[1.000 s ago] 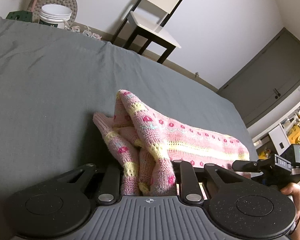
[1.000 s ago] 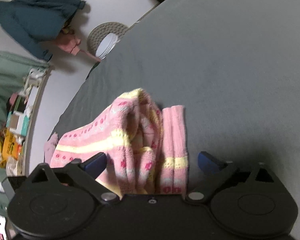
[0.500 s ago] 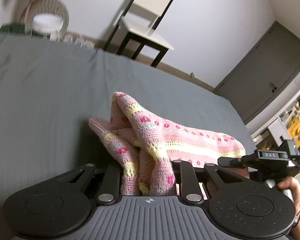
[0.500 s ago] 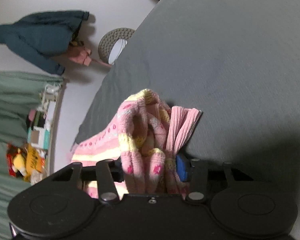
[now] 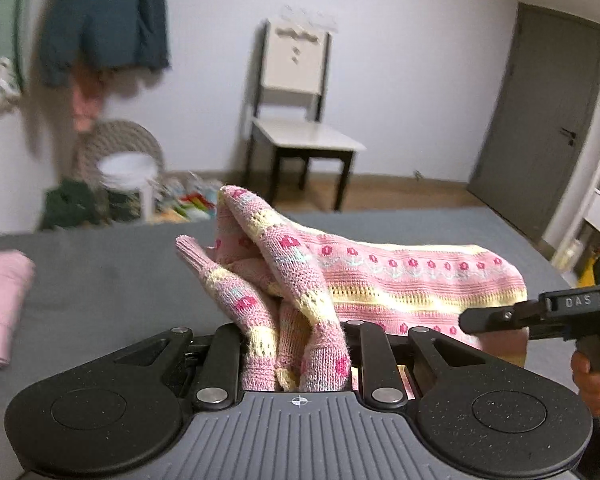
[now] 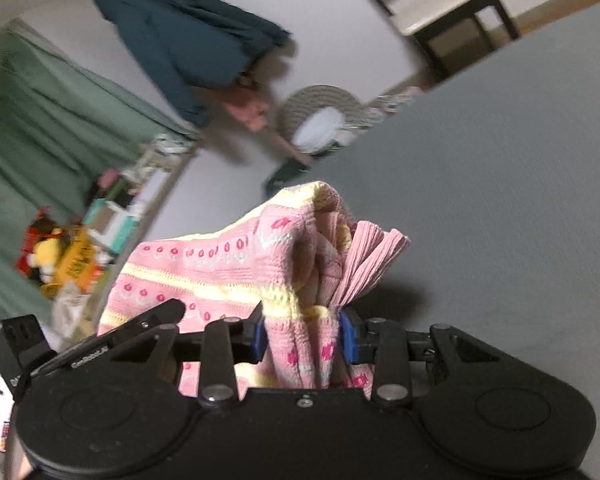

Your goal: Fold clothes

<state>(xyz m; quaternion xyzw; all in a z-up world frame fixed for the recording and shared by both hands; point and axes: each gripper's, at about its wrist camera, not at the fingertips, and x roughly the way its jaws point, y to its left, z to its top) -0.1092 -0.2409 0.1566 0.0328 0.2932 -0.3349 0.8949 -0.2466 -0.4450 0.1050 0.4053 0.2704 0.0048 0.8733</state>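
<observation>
A pink knitted sweater [image 5: 380, 276] with yellow stripes and red flower motifs is held up between both grippers above the grey bed [image 5: 100, 280]. My left gripper [image 5: 296, 344] is shut on a bunched end of it, fabric filling the space between the fingers. In the right wrist view my right gripper [image 6: 304, 340] is shut on the other bunched end of the sweater [image 6: 236, 272], its blue pads [image 6: 258, 338] pressing the knit and a ribbed cuff [image 6: 372, 256]. The right gripper also shows in the left wrist view [image 5: 540, 312], held by a hand [image 5: 592, 376].
A folded pink garment [image 5: 0, 304] lies on the bed at the left. Beyond the bed stand a white chair [image 5: 300, 128], a wicker basket [image 5: 120, 152], a hanging dark teal coat [image 5: 108, 20] and a grey door [image 5: 540, 120]. Shelves with toys [image 6: 60, 256] stand by green curtains.
The right gripper closed on the sweater's end. Both grippers then lifted the sweater off the bed and tilted up, bringing the wall, coat and chair into view.
</observation>
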